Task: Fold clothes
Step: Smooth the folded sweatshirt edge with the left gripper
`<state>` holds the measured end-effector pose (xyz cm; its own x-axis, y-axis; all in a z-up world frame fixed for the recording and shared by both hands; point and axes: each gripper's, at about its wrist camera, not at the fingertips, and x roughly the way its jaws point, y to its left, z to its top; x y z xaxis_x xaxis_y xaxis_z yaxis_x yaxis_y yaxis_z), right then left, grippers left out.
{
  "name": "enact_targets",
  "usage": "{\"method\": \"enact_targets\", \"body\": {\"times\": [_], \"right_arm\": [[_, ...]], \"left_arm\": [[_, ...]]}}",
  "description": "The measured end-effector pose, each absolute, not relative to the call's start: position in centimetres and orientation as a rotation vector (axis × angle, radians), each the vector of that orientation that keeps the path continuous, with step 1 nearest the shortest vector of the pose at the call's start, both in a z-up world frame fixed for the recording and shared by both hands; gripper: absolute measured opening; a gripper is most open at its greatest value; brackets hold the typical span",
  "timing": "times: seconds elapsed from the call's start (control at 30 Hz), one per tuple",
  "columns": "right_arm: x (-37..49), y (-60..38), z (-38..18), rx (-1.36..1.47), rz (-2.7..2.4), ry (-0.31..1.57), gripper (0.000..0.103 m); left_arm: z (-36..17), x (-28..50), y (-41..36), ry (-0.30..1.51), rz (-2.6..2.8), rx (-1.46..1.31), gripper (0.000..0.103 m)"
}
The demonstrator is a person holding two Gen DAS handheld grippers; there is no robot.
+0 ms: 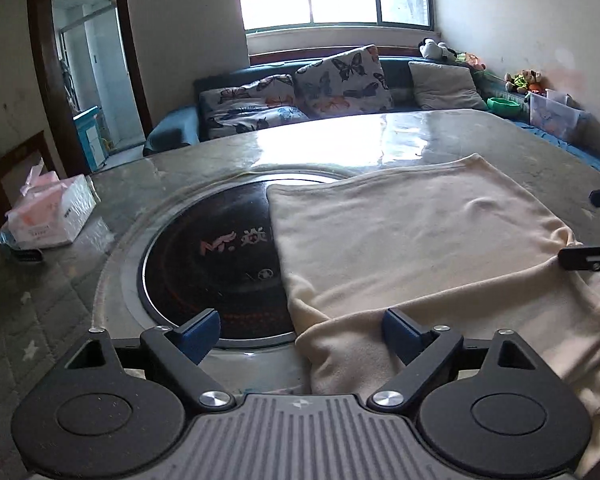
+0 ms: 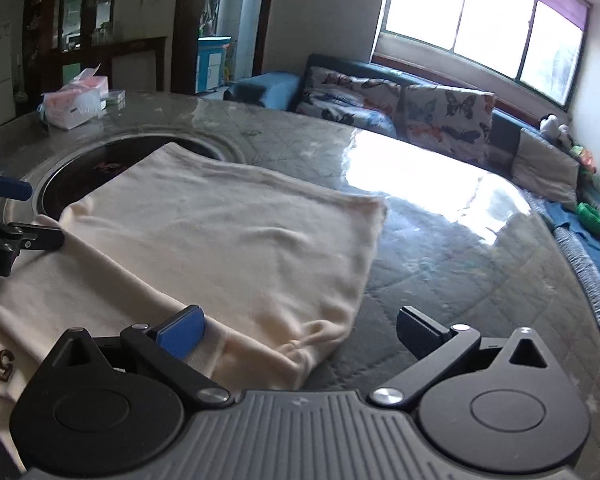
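A cream garment [image 1: 420,240] lies on the round table, its far part folded back over the near part. It also shows in the right wrist view [image 2: 228,240], with a dark "5" mark near its left edge. My left gripper [image 1: 300,334] is open, its jaws wide apart, over the garment's near-left corner. My right gripper [image 2: 300,332] is open over the garment's near-right corner. The right gripper's fingers [image 1: 580,258] show at the right edge of the left wrist view. The left gripper's fingers [image 2: 36,238] show at the left edge of the right wrist view.
The table [image 1: 340,136] has a glossy cover and a black round hotplate [image 1: 212,264] set in its middle, partly under the garment. A pink tissue pack [image 1: 48,216] sits at the table's left. A sofa with butterfly cushions [image 1: 340,80] stands beyond the table under the window.
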<state>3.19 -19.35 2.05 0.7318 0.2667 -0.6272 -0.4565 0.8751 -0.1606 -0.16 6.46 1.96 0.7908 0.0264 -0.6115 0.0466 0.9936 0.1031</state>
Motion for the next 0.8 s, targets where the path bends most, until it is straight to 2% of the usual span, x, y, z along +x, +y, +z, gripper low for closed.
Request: {"method": "enact_targets", "body": {"times": [0.27, 0.63, 0.8], "right_arm": [[-0.2, -18.5, 1.3, -0.451, 0.5, 0.63, 0.103], [-1.3, -21.1, 1.1, -0.39, 0.481, 0.644, 0.103], [-1.8, -21.5, 2.2, -0.392, 0.487, 0.621, 0.103]], "left_arm": [[3.7, -4.8, 6.2, 0.61, -0.092, 0.195, 0.091], [2.1, -10.8, 3.6, 0.589, -0.239, 0.373, 0.093], [1.1, -11.3, 1.1, 0.528, -0.319, 0.505, 0.09]]}}
